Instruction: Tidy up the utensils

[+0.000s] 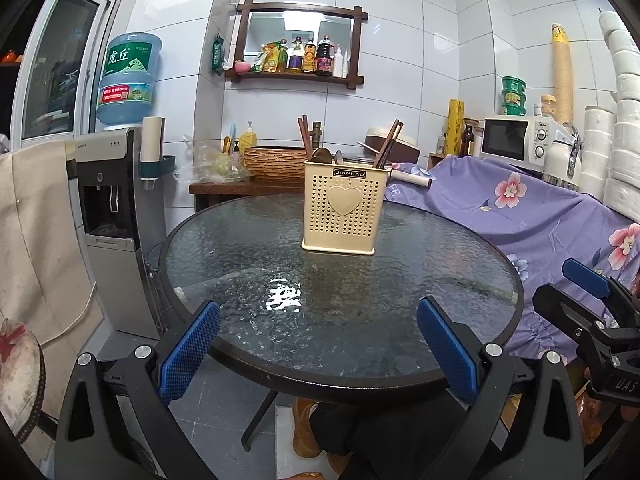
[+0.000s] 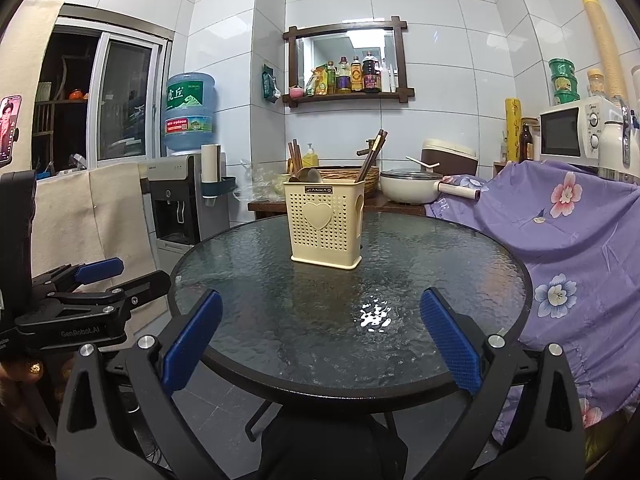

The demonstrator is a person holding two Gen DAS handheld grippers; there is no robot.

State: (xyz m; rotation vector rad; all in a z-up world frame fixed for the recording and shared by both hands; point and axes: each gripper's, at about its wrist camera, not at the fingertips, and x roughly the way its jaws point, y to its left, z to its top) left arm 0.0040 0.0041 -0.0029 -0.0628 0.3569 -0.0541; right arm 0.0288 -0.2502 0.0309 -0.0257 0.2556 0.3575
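So there's a round glass-topped desk (image 1: 240, 280) with a cream plastic utensil holder (image 1: 340, 208) standing upright on it, toward the far side, the one with the heart on the front and little perforations all over. It's already got stuff in it: dark brown chopsticks (image 1: 390, 144) leaning out on the right, another pair (image 1: 305, 138) sticking up on the left, and a couple of spoons (image 1: 322, 156) poking out in between. The rest of the glass is bare apart from a bright light reflection. Both grippers hang back at the near edge of the desk, well apart from the holder. The left gripper (image 1: 318, 344) has its blue-padded fingers spread wide with nothing between them, and the right gripper (image 2: 320, 340) is the same, fingers apart and not holding anything. Each one shows up at the side of the other's camera. Behind the desk there's a water dispenser (image 2: 176, 200), a purple floral cloth (image 2: 560, 240) and a microwave (image 2: 576, 132).
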